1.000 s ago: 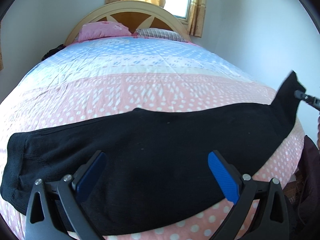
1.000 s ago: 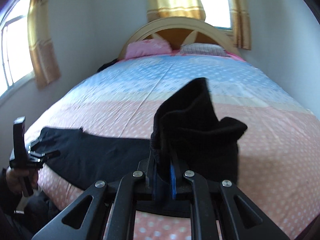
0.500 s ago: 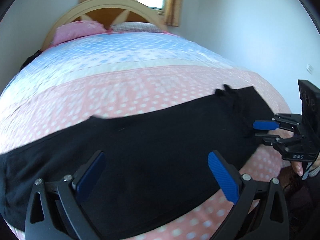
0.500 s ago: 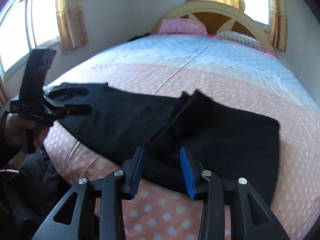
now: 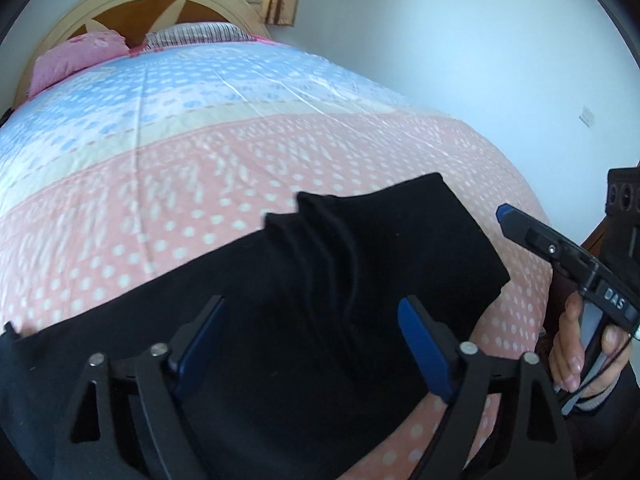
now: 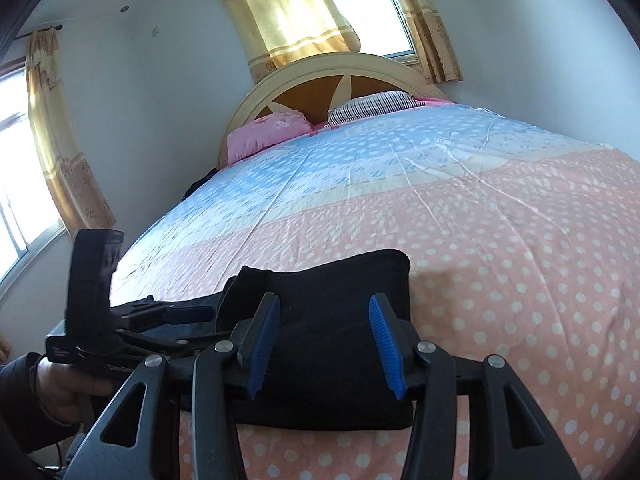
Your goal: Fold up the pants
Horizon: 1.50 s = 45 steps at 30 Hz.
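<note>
Folding in progress, item: black soft-knit pants, lying across the near edge of the bed with the pink-and-blue dotted quilt cover, one end doubled back over the rest so that stepped layered edges show near the middle of the garment in the left wrist view. Step judged: the first lengthwise fold appears just laid down; the fold is being released. Right tool: blue-padded jaws opening, standing apart over the folded black end, cloth seen between them but the pads not pressing on it; nothing held. Left tool: jaws wide but closing, poised above the black cloth with nothing gripped that can be seen. Next move, as judged: take the thick folded end or the far loose end and bring it across for a second fold, keeping the layers aligned; a grip must catch all layers or the stack may slide. Surroundings: pink pillow and striped pillow by the cream arched headboard, yellow curtains at the window, white walls. Obstructions: none on the quilt itself; the two tools lie close together at the bed edge and could crowd each other.
</note>
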Motion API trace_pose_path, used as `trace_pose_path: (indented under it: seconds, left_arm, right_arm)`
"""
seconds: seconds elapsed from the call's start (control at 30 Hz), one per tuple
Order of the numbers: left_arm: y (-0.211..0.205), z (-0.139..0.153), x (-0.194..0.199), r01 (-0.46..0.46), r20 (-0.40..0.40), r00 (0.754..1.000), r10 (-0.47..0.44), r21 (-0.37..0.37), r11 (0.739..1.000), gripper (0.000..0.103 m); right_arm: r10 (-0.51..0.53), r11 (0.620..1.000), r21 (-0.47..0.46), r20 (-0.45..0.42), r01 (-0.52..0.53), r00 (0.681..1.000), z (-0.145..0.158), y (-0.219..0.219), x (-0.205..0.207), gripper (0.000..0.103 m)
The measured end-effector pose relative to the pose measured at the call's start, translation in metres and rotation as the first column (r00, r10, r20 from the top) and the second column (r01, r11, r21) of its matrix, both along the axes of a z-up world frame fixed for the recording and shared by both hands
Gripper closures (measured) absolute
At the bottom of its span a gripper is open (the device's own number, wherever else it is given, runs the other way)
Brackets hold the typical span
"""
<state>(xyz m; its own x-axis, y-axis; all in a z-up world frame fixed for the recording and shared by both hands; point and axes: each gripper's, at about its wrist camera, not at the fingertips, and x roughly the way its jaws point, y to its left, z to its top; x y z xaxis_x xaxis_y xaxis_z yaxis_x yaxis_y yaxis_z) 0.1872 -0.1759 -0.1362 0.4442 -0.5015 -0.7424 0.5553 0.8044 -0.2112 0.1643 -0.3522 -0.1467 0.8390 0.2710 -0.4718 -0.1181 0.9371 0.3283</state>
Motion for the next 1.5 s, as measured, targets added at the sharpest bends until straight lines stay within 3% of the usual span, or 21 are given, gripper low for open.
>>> trace_pose_path:
  seconds: [0.17,0.23,0.3,0.4,0.67,0.97,1.17,1.5]
  left_arm:
    - [-0.014,-0.009,0.007,-0.006,-0.029,1.0,0.007,0.009,1.0,0.032]
    - [-0.017,-0.007,0.005,-0.006,-0.017,1.0,0.006,0.011,1.0,0.044]
    - [-0.02,-0.005,0.005,0.006,-0.014,1.0,-0.005,0.012,1.0,0.08]
    - [-0.018,0.002,0.003,0.017,-0.024,1.0,-0.017,-0.018,1.0,0.089]
    - [0.016,0.035,-0.001,-0.016,-0.042,0.999,0.01,-0.148,0.989,0.09]
    - [0.092,0.063,-0.006,-0.136,-0.013,0.991,0.136,-0.186,0.973,0.09]
    - [0.128,0.051,-0.01,-0.201,-0.037,0.98,0.197,-0.184,0.962,0.09]
    - [0.177,0.019,-0.005,-0.323,-0.104,0.946,0.308,-0.195,0.926,0.091]
  right_arm:
    - [-0.003,1.0,-0.015,-0.007,0.003,1.0,-0.004,0.003,0.001,0.051]
    - [-0.01,1.0,-0.017,-0.007,0.01,1.0,-0.006,0.005,0.002,0.051]
    - [-0.023,1.0,-0.015,-0.002,0.023,1.0,-0.007,0.004,0.003,0.051]
    - [-0.053,0.999,-0.002,0.012,0.053,0.999,-0.007,-0.001,0.002,0.051]
    - [-0.107,0.993,0.048,0.027,0.105,0.994,-0.007,-0.016,-0.001,0.043]
    - [0.001,1.0,0.009,0.061,-0.001,0.998,-0.005,0.006,-0.005,0.043]
    - [0.133,0.99,-0.058,0.088,-0.128,0.987,-0.004,0.038,-0.012,0.043]
    - [0.336,0.932,-0.162,0.064,-0.323,0.94,-0.013,0.088,-0.021,0.043]
